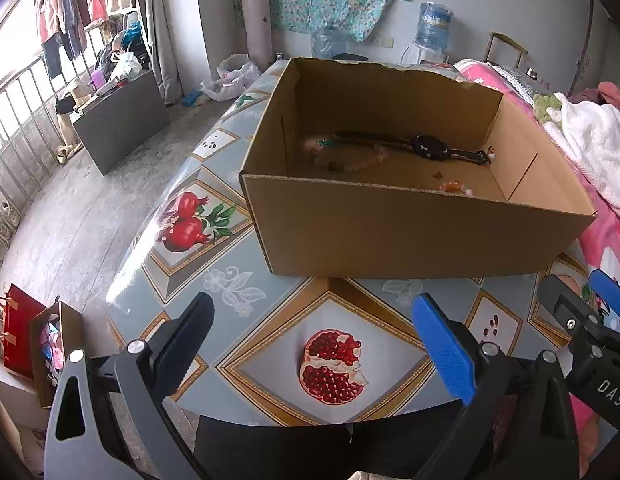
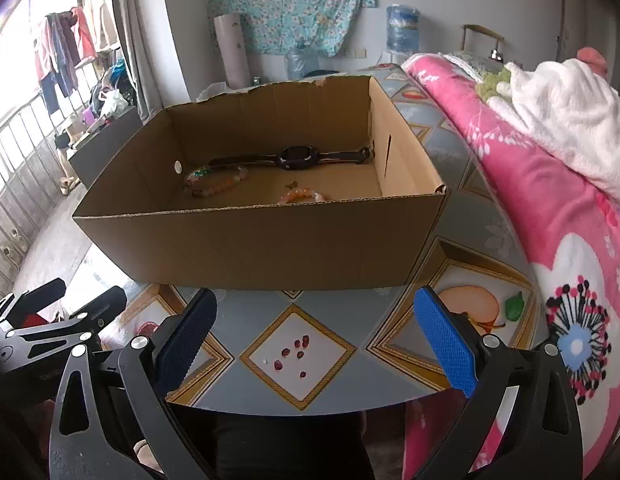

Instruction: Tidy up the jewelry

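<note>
The counter (image 1: 245, 280) carries a fruit-print covering (pomegranates, an apple) and supports the open cardboard box (image 1: 410, 236), which serves as the reference here. To the right of the box, a pink floral blanket (image 2: 550, 208) lies along the counter edge.

Inside the box, against its far wall, a black watch (image 2: 297, 157) lies flat with its strap extended. In front of the watch, toward the left wall of the box, rests a beaded bracelet (image 2: 215, 185). A second, orange-toned bracelet (image 2: 303, 195) sits near the front wall of the box, partly hidden by it.

In front of the box, above the counter, the left tool (image 1: 314, 344) has its fingers spread apart, holding nothing. The right tool (image 2: 316, 344) is likewise spread apart and empty.
</note>
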Demonstrator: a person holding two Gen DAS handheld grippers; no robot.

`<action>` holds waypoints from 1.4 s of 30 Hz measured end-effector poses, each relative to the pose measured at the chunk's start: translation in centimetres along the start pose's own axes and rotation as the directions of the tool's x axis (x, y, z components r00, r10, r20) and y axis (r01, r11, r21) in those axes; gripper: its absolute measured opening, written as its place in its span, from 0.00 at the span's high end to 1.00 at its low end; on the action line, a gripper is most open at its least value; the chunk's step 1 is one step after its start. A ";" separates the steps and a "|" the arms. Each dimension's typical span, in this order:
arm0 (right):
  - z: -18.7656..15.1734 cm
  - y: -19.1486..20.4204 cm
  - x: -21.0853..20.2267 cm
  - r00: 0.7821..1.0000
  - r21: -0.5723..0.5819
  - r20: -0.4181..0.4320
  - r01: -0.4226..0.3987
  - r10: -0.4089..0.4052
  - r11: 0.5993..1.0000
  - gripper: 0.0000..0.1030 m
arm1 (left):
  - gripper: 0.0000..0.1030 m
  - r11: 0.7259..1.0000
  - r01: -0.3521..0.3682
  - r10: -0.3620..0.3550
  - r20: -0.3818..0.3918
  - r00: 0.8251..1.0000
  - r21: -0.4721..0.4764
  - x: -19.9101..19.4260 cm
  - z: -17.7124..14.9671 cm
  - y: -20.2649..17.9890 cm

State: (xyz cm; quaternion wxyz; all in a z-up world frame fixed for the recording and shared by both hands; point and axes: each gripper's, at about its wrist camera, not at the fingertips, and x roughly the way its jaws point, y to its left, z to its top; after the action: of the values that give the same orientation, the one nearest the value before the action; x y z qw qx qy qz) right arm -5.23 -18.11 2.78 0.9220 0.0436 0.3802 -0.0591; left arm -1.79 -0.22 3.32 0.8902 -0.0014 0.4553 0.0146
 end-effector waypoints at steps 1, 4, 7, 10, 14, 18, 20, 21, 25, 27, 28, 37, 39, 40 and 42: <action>0.0 0.0 0.0 1.000 -0.002 -0.001 0.000 0.000 1.000 0.08 | 0.05 1.000 0.000 0.000 -0.002 1.000 0.000 0.0 0.0 0.0; 0.1 -0.1 0.0 1.000 -0.003 -0.001 -0.001 0.001 1.000 0.08 | 0.05 1.000 0.000 0.000 -0.007 1.000 0.001 0.1 0.0 0.0; 0.1 -0.1 0.1 1.000 -0.001 -0.002 -0.002 0.002 1.000 0.08 | 0.05 1.000 0.000 0.000 -0.008 1.000 0.003 0.1 0.0 -0.1; 0.1 0.0 0.1 1.000 -0.005 -0.004 -0.001 0.001 1.000 0.08 | 0.05 1.000 0.000 0.000 -0.007 1.000 0.002 0.1 -0.1 -0.1; -0.2 0.4 0.3 1.000 -0.004 -0.012 -0.003 0.003 1.000 0.08 | 0.05 1.000 -0.001 0.001 -0.009 1.000 0.003 0.1 -0.1 -0.1; -0.4 0.8 0.4 1.000 -0.006 -0.022 -0.005 0.005 1.000 0.08 | 0.05 1.000 0.000 0.000 -0.012 1.000 0.006 0.2 -0.2 -0.3; -0.5 1.1 0.5 1.000 -0.008 -0.025 -0.006 0.006 1.000 0.08 | 0.05 1.000 0.000 0.000 -0.014 1.000 0.008 0.2 -0.3 -0.3; -0.5 1.2 0.5 1.000 -0.009 -0.026 -0.006 0.006 1.000 0.08 | 0.05 1.000 0.000 0.000 -0.014 1.000 0.008 0.2 -0.3 -0.3; -0.6 1.3 0.6 1.000 -0.014 -0.031 -0.003 0.002 1.000 0.08 | 0.05 1.000 -0.001 0.001 -0.012 1.000 0.009 0.2 -0.3 -0.3; -0.6 1.3 0.7 0.999 -0.013 -0.033 -0.002 0.001 1.000 0.08 | 0.05 1.000 0.000 0.000 -0.012 1.000 0.010 0.3 -0.3 -0.3; -0.6 1.3 0.7 0.999 -0.012 -0.034 -0.002 0.001 1.000 0.08 | 0.05 1.000 0.000 0.000 -0.012 1.000 0.011 0.2 -0.3 -0.4; -0.7 1.3 0.8 0.999 -0.009 -0.040 0.001 -0.001 1.000 0.08 | 0.05 1.000 -0.001 0.001 -0.011 1.000 0.017 0.2 -0.2 -0.4; -0.7 1.2 0.8 0.999 -0.008 -0.042 0.001 -0.002 1.000 0.08 | 0.05 1.000 0.001 -0.001 -0.013 1.000 0.017 0.3 -0.2 -0.4; -0.7 1.2 0.8 0.999 -0.008 -0.043 0.001 -0.001 1.000 0.08 | 0.05 1.000 0.000 0.000 -0.013 1.000 0.018 0.2 -0.2 -0.4; -0.6 1.2 0.9 0.999 -0.009 -0.043 0.001 -0.001 1.000 0.08 | 0.05 1.000 0.000 0.000 -0.013 1.000 0.018 0.2 -0.2 -0.4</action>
State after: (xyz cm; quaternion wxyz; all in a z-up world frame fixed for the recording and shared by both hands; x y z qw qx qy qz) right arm -4.88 -16.93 1.75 0.9138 0.0405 0.4002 -0.0570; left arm -1.85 -0.64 2.97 0.8872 0.0065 0.4612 0.0106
